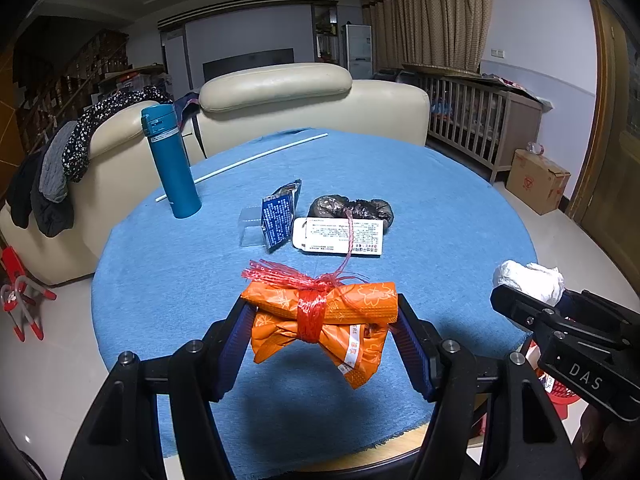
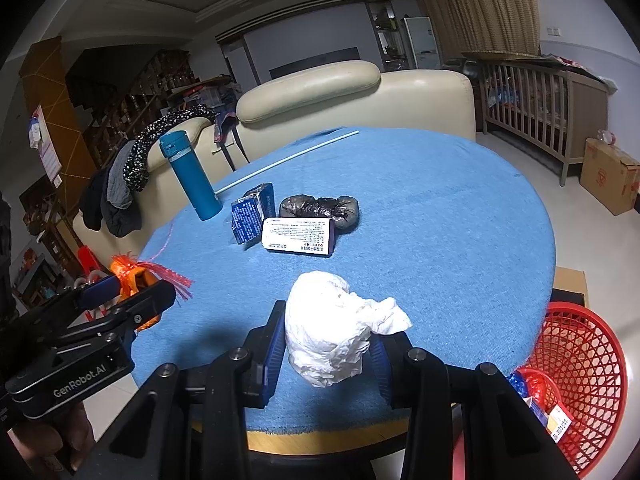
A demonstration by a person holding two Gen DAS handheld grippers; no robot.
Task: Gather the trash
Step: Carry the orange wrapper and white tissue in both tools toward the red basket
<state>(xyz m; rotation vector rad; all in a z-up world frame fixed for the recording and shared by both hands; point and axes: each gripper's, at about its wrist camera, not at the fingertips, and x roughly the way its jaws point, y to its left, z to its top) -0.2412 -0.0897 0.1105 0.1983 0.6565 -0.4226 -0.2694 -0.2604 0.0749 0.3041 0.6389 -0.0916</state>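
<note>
Your left tool [image 1: 322, 320] clamps an orange packet bundle [image 1: 320, 320] tied with red plastic string [image 1: 310, 308], both pads pressed against its ends, held just above the near edge of the counter [image 1: 160, 280]. Your right tool [image 2: 326, 344] is closed on a crumpled white tissue wad [image 2: 332, 328], its pads squeezing the wad from both sides, also above the counter's near edge.

Items on the counter, which is round with a blue cloth cover:
- White printed carton [image 1: 340, 236], lying flat near the centre.
- Black crumpled plastic bag [image 1: 352, 208], directly behind the carton and touching it.
- Blue foil packet [image 1: 280, 216], propped just left of the carton, beside a clear plastic piece [image 1: 250, 226].
- Teal flask [image 1: 170, 160], upright, on the far left.
- Thin white rod [image 1: 244, 164], lying across the far side behind the flask.

Beside the counter:
- Red mesh basket [image 2: 580, 380], on the floor at your right, below the counter edge, already holding some wrappers.
- Cream sofa [image 1: 280, 96] behind the counter, with dark clothes [image 1: 80, 148] draped over its left arm.
</note>
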